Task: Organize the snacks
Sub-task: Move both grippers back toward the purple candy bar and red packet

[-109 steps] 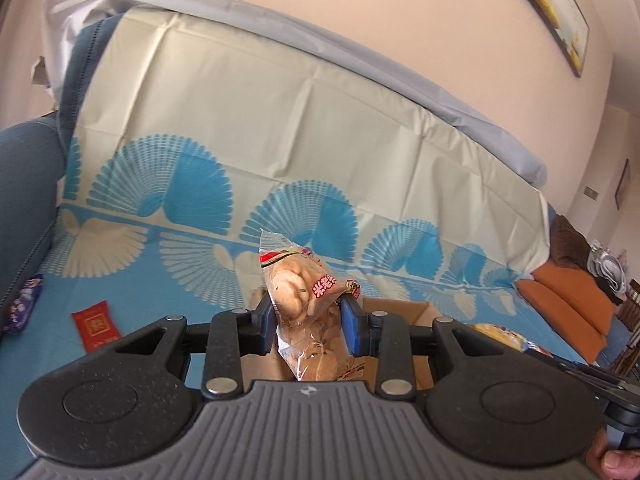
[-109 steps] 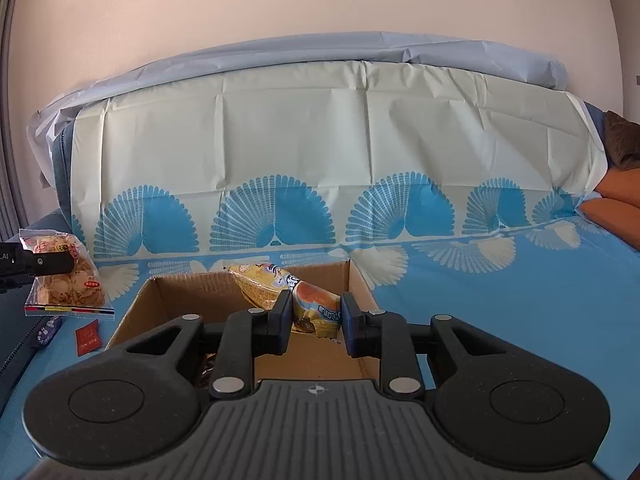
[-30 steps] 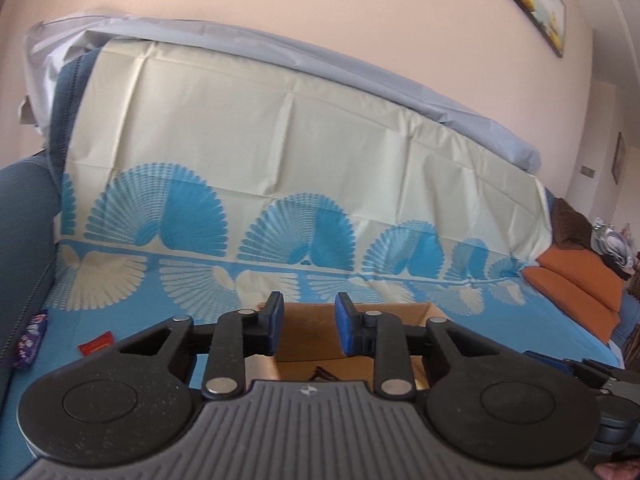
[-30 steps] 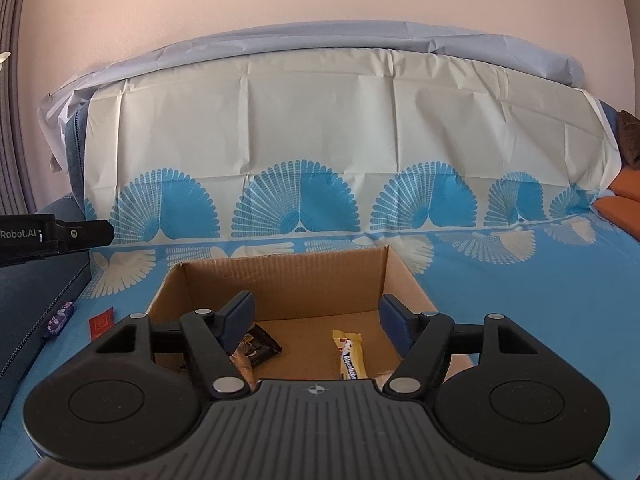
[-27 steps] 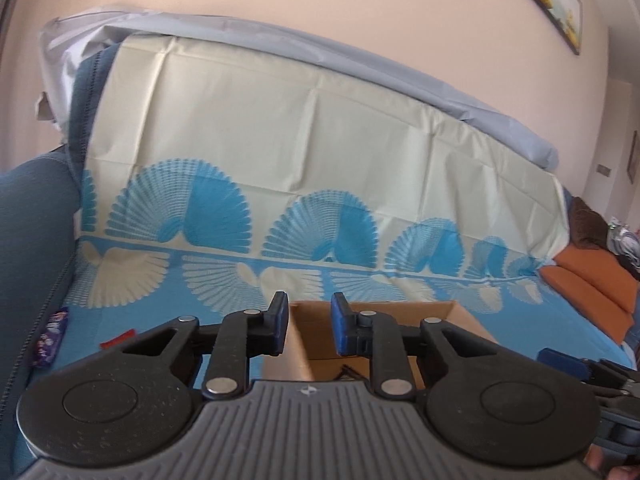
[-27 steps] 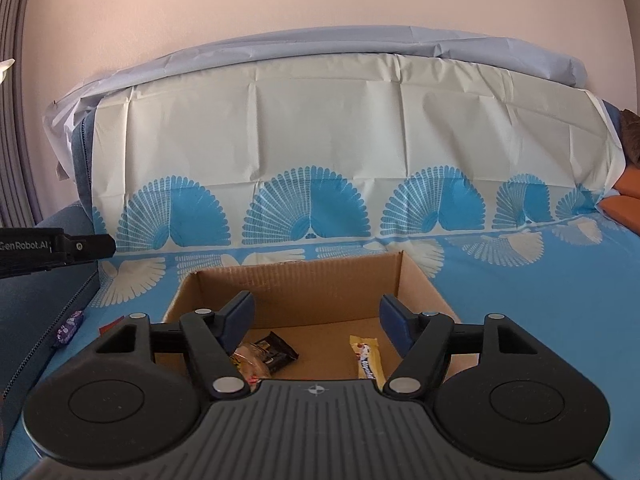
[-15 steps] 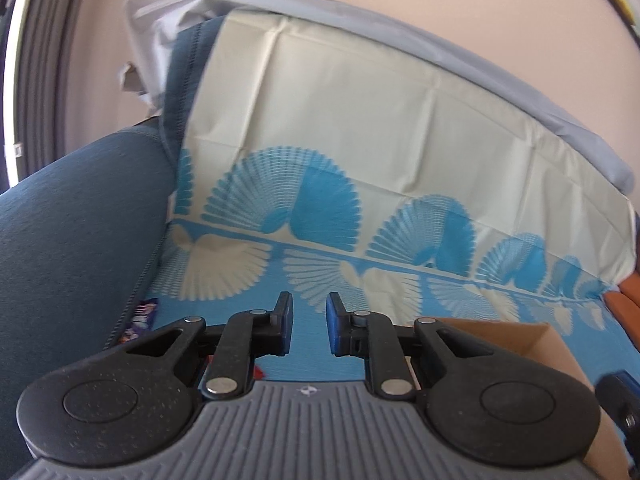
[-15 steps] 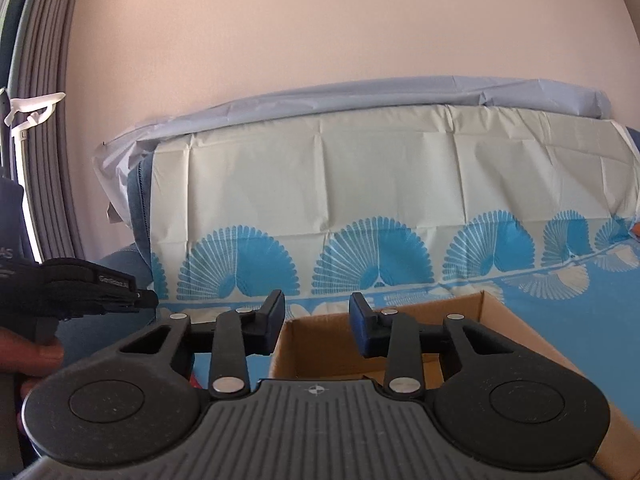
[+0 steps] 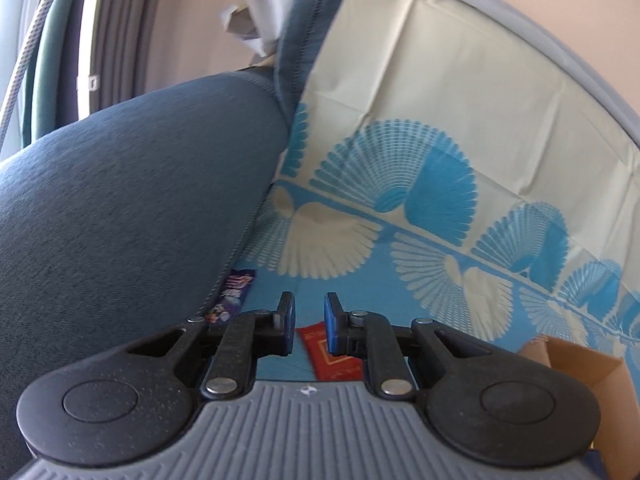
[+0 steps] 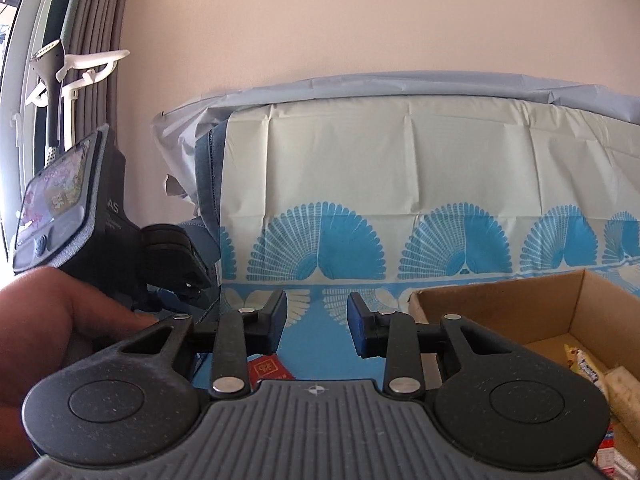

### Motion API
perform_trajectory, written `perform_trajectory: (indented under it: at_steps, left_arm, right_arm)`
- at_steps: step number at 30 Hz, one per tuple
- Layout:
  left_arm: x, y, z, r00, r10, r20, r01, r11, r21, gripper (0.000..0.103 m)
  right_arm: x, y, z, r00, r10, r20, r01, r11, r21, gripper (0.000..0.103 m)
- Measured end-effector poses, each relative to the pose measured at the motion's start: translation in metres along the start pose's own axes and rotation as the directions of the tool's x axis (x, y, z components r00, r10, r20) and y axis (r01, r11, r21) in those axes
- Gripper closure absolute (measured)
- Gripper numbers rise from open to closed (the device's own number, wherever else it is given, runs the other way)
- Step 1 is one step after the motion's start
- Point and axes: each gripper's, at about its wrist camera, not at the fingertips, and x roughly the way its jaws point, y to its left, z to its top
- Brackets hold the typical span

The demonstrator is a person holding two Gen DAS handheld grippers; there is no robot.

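My left gripper (image 9: 308,320) points down at the blue patterned cover, its jaws a narrow gap apart with nothing between them. A red packet (image 9: 332,356) lies just below its fingertips. A purple snack packet (image 9: 236,292) rests against the sofa armrest (image 9: 120,220). My right gripper (image 10: 316,320) is open and empty, aimed left of the cardboard box (image 10: 520,312). The red packet (image 10: 268,368) shows under its left finger. Inside the box lie a yellow bar (image 10: 584,364) and pale wrapped snacks.
The sofa back (image 10: 400,168) rises behind under the cream and blue cover. A hand (image 10: 60,320) holds the left gripper's body (image 10: 108,232) at the left of the right wrist view. The box corner (image 9: 576,360) sits at the left wrist view's right edge.
Both grippers let go of their snack bags and swung left, from over the box towards the armrest. The right jaws narrowed from wide apart; the left jaws narrowed slightly and tilted down.
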Motion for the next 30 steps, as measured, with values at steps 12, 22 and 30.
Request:
perform_trajectory:
  at_steps: [12, 22, 30]
  left_arm:
    - [0.017, 0.028, 0.002, 0.994, 0.049, -0.096, -0.059, 0.992, -0.108, 0.086]
    - [0.03, 0.026, -0.001, 0.987, 0.116, -0.112, -0.123, 0.991, -0.057, 0.086]
    - [0.055, 0.015, -0.005, 0.967, 0.228, -0.114, -0.222, 0.973, 0.058, 0.084]
  right_arm:
    - [0.087, 0.023, -0.047, 0.986, 0.027, -0.165, -0.025, 1.0, 0.017, 0.038]
    - [0.144, 0.037, -0.065, 0.972, 0.076, -0.221, -0.084, 0.996, -0.027, 0.021]
    - [0.175, 0.041, -0.067, 0.972, 0.031, -0.232, -0.045, 0.998, -0.054, 0.017]
